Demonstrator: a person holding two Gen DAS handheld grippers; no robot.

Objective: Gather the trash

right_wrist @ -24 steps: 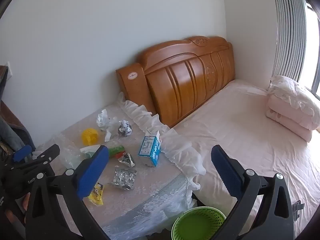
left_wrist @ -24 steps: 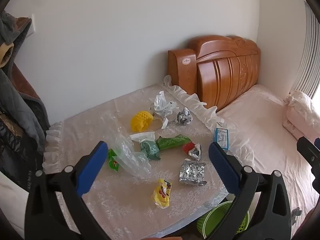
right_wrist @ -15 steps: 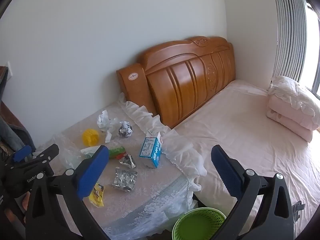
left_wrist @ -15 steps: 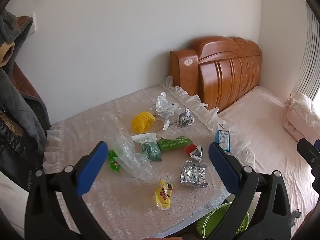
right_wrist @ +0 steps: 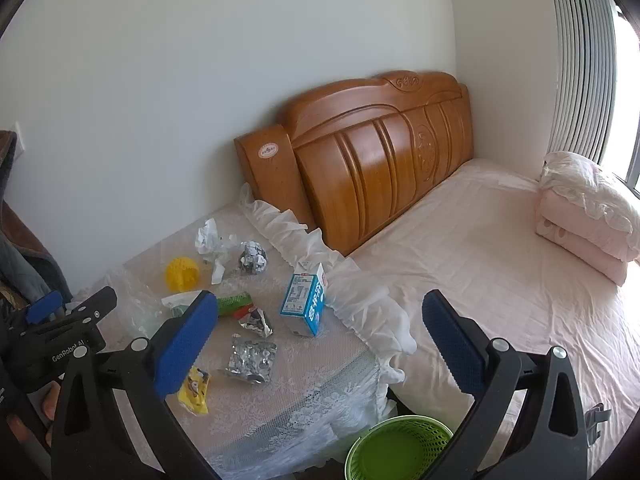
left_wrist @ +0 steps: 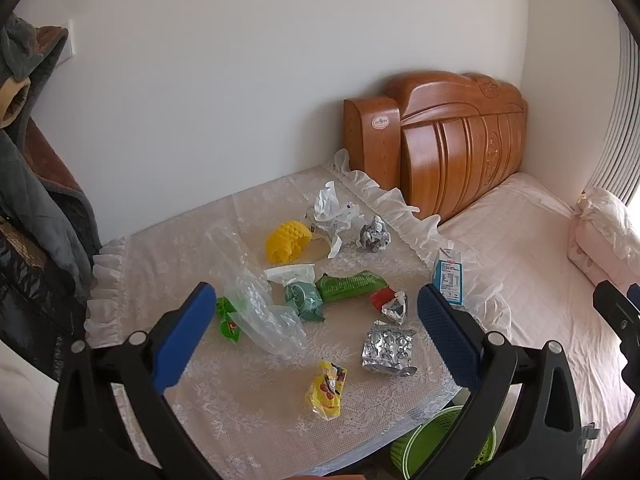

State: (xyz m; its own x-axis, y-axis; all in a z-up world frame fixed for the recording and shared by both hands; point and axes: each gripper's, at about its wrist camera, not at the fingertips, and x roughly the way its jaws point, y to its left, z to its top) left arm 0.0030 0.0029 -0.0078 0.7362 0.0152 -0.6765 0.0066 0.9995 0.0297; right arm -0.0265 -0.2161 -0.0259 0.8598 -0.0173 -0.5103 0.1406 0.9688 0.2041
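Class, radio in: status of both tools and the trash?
Left tool open, empty. Right tool open, empty. Trash untouched on table; green bin clear below.

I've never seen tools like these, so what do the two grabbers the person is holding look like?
Both are alike: the left gripper and right gripper each have two black plastic arms with silver rivets and blue textured pads on the fingers. The left one's side carries white lettering.
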